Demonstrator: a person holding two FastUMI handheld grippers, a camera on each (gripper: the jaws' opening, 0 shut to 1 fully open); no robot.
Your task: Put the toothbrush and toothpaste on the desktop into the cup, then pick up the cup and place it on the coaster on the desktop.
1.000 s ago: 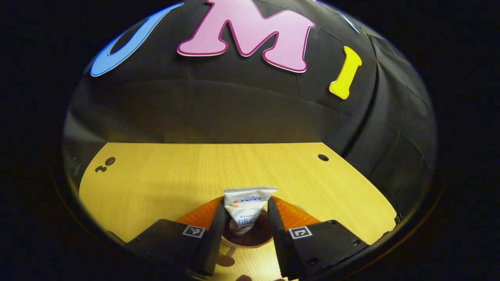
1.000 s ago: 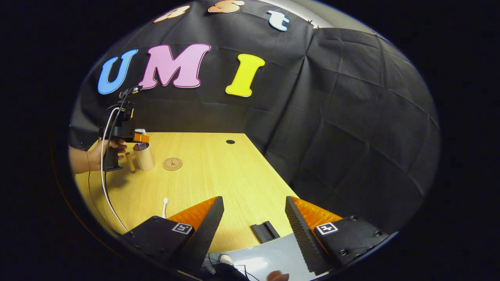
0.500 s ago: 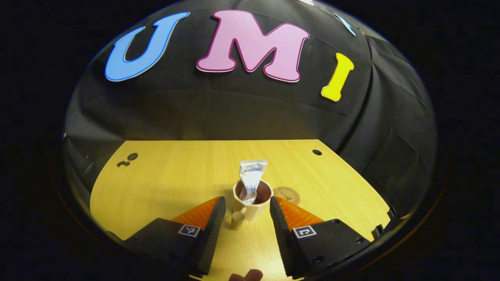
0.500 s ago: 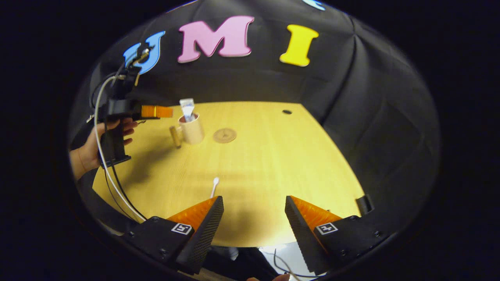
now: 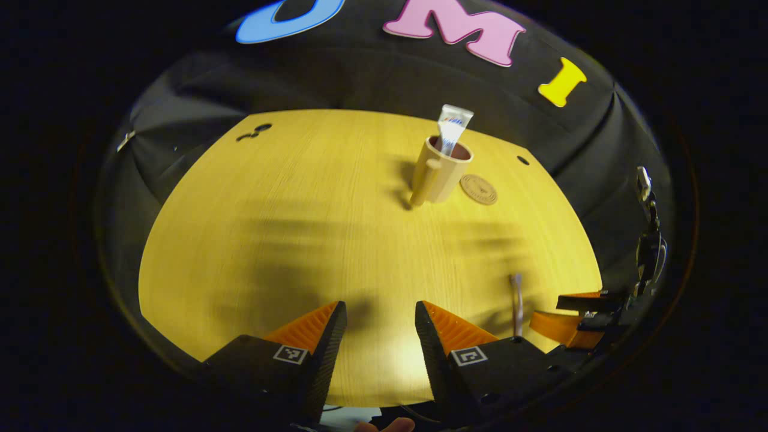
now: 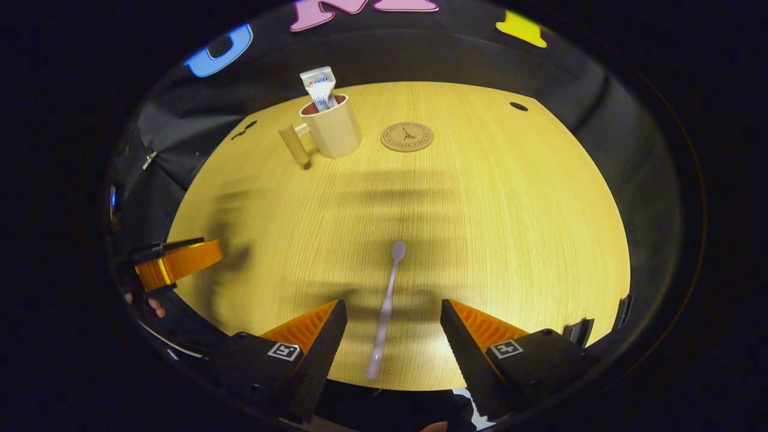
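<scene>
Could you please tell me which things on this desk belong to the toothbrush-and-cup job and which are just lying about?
Belong to the job:
toothbrush, flat on the desktop
toothpaste tube, standing in the cup
cup
coaster, bare
right gripper, open over the toothbrush

Just lying about:
black clip at the desk's edge

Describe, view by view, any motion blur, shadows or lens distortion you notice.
Left gripper view: toothbrush smeared, streaky shadows across the desktop, its edges bowed by the fisheye. Right gripper view: toothbrush slightly soft, banded shadows, cup fairly sharp.
</scene>
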